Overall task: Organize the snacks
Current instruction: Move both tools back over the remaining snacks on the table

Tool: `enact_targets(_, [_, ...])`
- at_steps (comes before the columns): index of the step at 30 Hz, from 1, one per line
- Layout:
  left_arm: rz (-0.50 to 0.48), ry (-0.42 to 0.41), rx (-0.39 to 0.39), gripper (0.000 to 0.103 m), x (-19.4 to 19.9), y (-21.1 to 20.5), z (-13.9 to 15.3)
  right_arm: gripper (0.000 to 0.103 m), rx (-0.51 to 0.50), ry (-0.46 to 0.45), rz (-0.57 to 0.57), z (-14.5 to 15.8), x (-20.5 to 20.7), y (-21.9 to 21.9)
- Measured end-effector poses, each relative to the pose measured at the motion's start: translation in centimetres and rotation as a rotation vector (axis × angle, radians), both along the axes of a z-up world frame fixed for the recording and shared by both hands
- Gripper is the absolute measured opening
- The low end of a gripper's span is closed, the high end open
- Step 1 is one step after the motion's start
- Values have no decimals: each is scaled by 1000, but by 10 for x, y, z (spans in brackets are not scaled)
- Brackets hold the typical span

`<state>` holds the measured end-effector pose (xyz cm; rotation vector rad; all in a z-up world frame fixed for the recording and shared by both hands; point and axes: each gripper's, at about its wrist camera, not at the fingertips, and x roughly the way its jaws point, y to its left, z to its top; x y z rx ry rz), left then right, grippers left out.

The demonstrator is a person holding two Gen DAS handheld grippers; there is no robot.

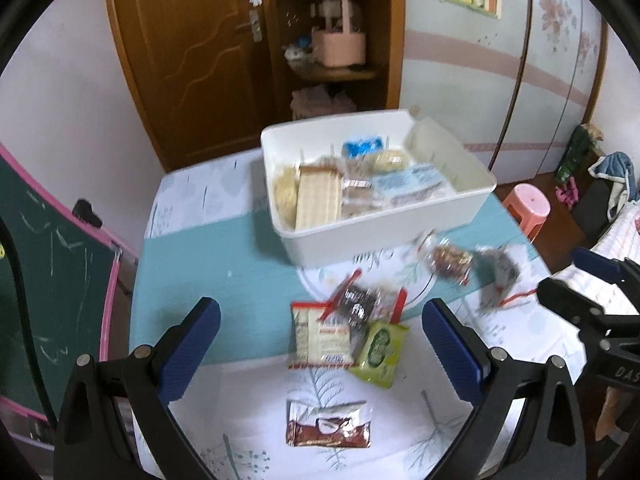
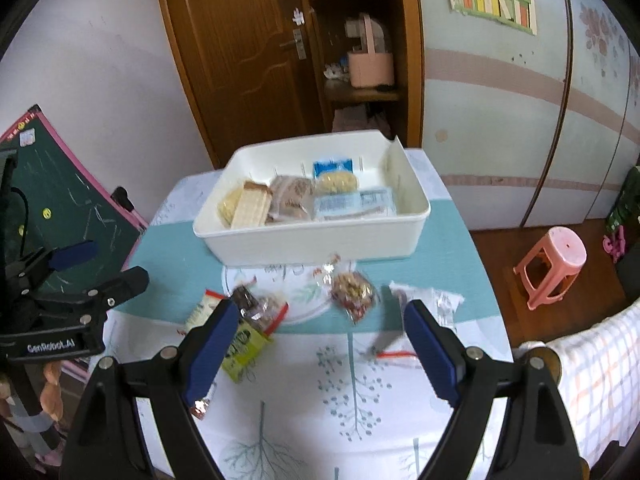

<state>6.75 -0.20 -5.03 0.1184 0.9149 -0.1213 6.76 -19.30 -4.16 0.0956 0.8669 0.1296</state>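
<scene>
A white bin (image 1: 384, 236) (image 2: 312, 240) at the table's far side holds several wrapped snacks. Loose snacks lie in front of it: a cream cracker pack (image 1: 320, 338), a dark clear-wrapped pack (image 1: 360, 304), a green packet (image 1: 380, 354) (image 2: 244, 346), a brown sachet (image 1: 328, 424), a nut pack (image 1: 448, 260) (image 2: 354, 294) and a silvery wrapper (image 1: 496, 272) (image 2: 424, 304). My left gripper (image 1: 320, 348) is open and empty above the cracker pack. My right gripper (image 2: 320, 344) is open and empty over the cloth, between the green packet and the silvery wrapper.
The table has a teal and white cloth (image 1: 224, 264) (image 2: 348, 392). A green chalkboard (image 1: 48, 296) (image 2: 68, 208) leans at the left. A pink stool (image 1: 528, 204) (image 2: 552, 268) stands on the floor to the right. A wooden door and shelf (image 2: 360, 60) stand behind.
</scene>
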Motion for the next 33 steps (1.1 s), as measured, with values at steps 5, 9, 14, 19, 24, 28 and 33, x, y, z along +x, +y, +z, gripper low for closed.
enact_targets(5, [24, 65, 0, 101, -2, 8, -30, 86, 4, 44, -29, -18, -2, -9])
enact_targets(9, [33, 99, 11, 101, -5, 11, -49, 86, 0, 69, -59, -31, -5, -18])
enact_targets(14, [33, 144, 9, 101, -8, 13, -69, 86, -29, 88, -92, -47, -13, -30])
enact_targets(19, [24, 190, 12, 101, -13, 12, -90, 86, -9, 110, -129, -61, -20, -50])
enact_targets(24, [9, 222, 19, 101, -16, 8, -104, 86, -10, 135, -171, -72, -23, -68])
enact_targets(28, [2, 245, 16, 101, -18, 6, -113, 86, -3, 153, -207, -80, -23, -81])
enact_targets(33, [-1, 273, 21, 101, -17, 3, -123, 86, 16, 162, -226, -86, -23, -90])
